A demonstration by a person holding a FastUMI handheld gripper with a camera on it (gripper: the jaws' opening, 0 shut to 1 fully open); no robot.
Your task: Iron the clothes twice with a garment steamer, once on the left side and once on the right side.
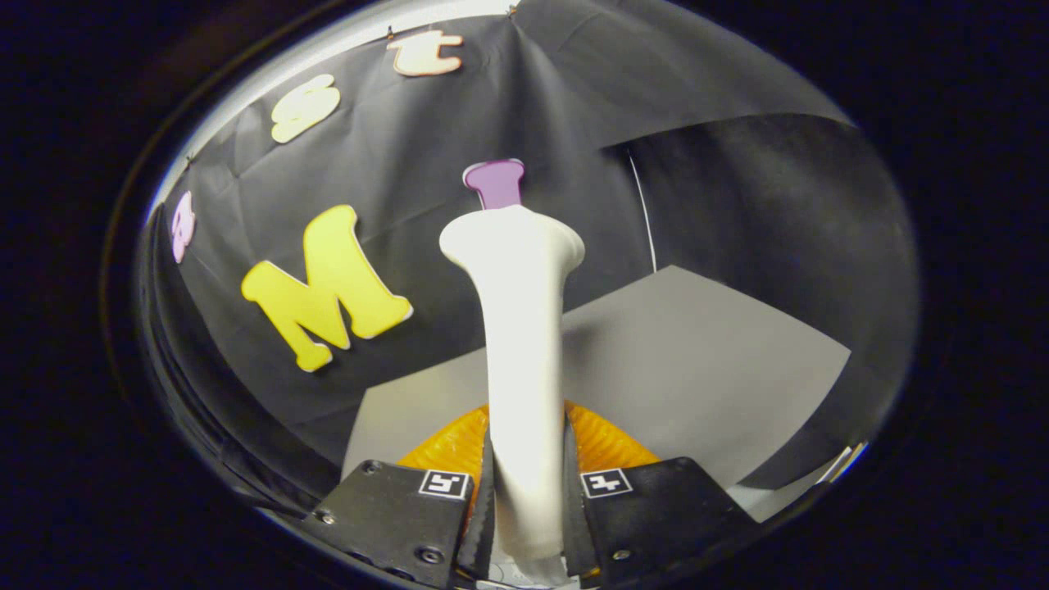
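Note:
A white garment steamer (521,360) stands between my fingers, its slim handle rising to a flared head beyond them. My gripper (526,508) is shut on the steamer's handle, both fingers pressing on its sides. An orange garment (605,442) lies just under and behind the fingers on the grey table (705,369); most of it is hidden by the fingers and the handle.
The grey table stretches ahead and to the right of the steamer. The black cloth wall (426,188) rises behind it and folds round on the right side. A thin white cord (646,213) hangs down the wall right of the steamer head.

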